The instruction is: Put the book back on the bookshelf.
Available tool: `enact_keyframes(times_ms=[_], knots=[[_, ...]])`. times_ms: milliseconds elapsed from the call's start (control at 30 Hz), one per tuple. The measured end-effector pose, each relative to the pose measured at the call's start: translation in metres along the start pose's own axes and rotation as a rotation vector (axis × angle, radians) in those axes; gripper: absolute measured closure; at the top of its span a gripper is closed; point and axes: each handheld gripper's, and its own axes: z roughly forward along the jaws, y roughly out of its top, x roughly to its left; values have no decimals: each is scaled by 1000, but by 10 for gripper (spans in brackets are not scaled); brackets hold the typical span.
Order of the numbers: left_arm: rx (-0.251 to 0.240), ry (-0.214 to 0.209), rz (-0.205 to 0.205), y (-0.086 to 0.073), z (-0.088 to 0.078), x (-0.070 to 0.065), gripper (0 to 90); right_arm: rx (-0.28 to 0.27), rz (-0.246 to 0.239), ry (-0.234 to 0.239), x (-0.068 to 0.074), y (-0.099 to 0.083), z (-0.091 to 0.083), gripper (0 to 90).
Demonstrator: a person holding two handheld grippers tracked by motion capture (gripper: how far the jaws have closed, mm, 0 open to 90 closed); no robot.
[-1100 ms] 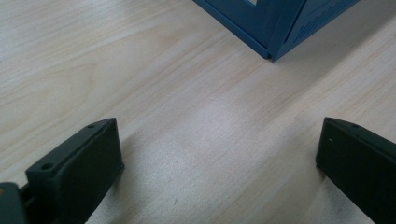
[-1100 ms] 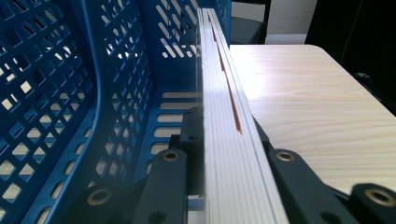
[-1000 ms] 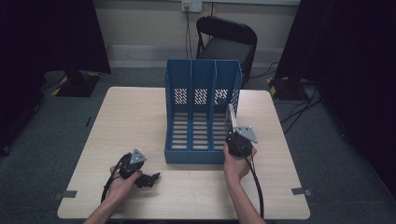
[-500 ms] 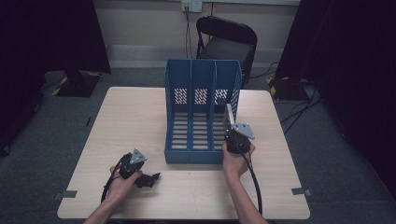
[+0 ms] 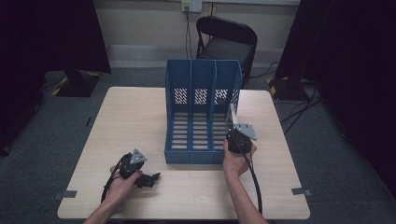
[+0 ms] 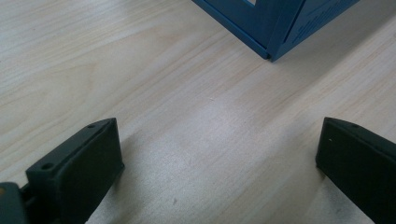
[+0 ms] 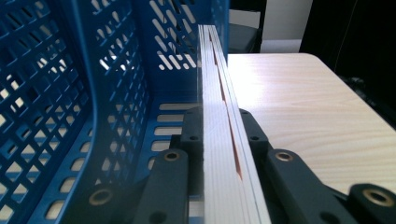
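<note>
Thin white book (image 7: 219,154), edge-on and upright, clamped in right gripper (image 5: 239,135) at front of blue three-slot file rack (image 5: 201,114), rightmost slot. Other two slots hold nothing visible. Left gripper (image 5: 145,179) rests on wooden table (image 5: 135,116), jaws wide apart.

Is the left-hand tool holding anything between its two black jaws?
No. In the left gripper view the left gripper has its jaws standing wide apart over bare wooden table, with nothing between them.
</note>
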Motion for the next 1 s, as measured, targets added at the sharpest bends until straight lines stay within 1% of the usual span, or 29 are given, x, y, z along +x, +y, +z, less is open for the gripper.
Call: enact_keyframes(times_ms=[200,267,333,367,433,467,500,533,567,600,667,767,900,933,1000], knots=[[0,0,0,0,0,0,0,6,-1,-19,4,-3,0,763],[0,0,0,0,0,0,0,8,-2,-9,4,-2,0,740],[0,0,0,0,0,0,0,4,-5,-9,3,0,-1,714],[0,0,1,0,0,0,0,8,-6,1,2,2,-1,710],[0,0,0,0,0,0,0,4,-13,3,2,4,-1,701],[0,-1,1,0,0,0,0,6,-12,14,3,5,-1,688],[0,-1,0,0,0,0,0,11,-3,10,3,5,-1,660],[0,-1,0,0,0,0,0,12,1,12,4,5,0,663],[0,0,1,0,0,0,0,10,-5,20,4,5,0,663],[-1,0,1,0,0,0,0,14,-14,14,5,5,1,663],[0,-1,1,0,0,0,0,24,-10,14,4,4,2,654],[0,-1,1,0,0,0,0,19,-9,9,3,5,2,611],[0,-1,1,0,0,0,0,29,2,30,2,5,3,546],[0,-2,2,0,0,0,0,37,7,41,2,5,4,528],[-1,-3,0,0,0,0,0,35,6,54,1,6,4,510]])
